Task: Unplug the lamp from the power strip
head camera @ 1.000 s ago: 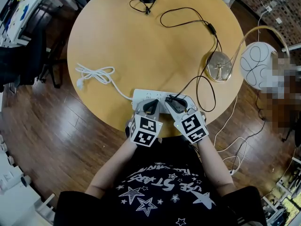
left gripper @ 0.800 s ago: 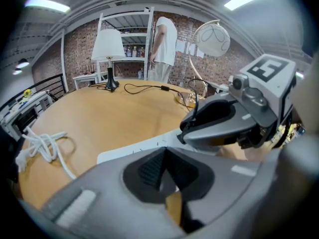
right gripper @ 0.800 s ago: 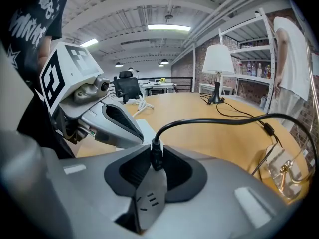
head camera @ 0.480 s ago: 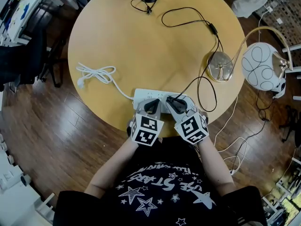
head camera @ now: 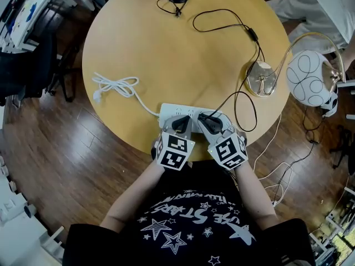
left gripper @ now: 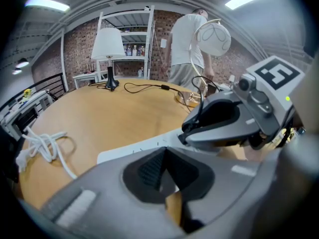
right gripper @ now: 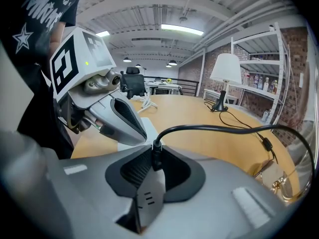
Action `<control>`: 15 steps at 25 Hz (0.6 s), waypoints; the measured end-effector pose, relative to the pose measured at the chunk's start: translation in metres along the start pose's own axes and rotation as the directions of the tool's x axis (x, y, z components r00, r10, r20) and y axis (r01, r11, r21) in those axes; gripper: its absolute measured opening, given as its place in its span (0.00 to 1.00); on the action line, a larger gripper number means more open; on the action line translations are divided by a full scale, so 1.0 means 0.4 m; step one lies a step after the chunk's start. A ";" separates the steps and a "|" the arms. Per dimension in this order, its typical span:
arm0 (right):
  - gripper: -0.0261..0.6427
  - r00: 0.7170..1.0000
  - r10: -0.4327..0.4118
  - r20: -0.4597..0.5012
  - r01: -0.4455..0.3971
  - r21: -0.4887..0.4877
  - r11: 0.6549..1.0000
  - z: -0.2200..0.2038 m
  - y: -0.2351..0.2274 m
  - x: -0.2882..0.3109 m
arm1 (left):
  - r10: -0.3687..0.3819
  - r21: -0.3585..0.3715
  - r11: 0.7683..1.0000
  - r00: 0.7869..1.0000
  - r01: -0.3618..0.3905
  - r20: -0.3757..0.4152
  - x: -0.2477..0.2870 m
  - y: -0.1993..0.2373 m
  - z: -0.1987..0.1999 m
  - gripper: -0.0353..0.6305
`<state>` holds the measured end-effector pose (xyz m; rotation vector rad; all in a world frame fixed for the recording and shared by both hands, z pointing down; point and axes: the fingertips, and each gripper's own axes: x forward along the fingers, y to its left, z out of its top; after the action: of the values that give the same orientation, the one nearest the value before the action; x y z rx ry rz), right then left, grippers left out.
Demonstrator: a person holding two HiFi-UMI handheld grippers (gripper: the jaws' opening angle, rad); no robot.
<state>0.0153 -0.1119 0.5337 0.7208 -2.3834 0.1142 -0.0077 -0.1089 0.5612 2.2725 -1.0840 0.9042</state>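
Wood-topped round table (head camera: 166, 54); at near edge, white power strip (head camera: 168, 112). Pinched between pads of right gripper (right gripper: 152, 156): black plug (right gripper: 156, 159), at strip's right end, jaws tight on its sides. From plug, black cord (head camera: 244, 100) looping right toward brass-based lamp (head camera: 260, 78) with white globe past table's right rim. Just beside, left gripper (left gripper: 164, 151): jaws together, nothing between, tips down on strip. White cable (head camera: 113, 86) bunched farther left on tabletop.
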 end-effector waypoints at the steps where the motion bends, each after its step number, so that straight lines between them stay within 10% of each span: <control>1: 0.14 1.000 -0.001 0.002 0.001 0.002 1.000 0.000 0.000 -0.001 | 0.000 -0.002 1.000 1.000 0.000 0.001 0.000 0.000 0.000 0.06; 15: 0.13 0.998 0.001 0.069 -0.006 0.070 0.998 -0.009 0.006 -0.003 | 0.004 -0.012 1.000 1.000 -0.004 0.002 0.003 -0.002 -0.001 0.06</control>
<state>0.0168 -0.1084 0.5361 0.7647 -2.4570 0.1784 -0.0067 -0.1087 0.5621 2.2625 -1.0923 0.8952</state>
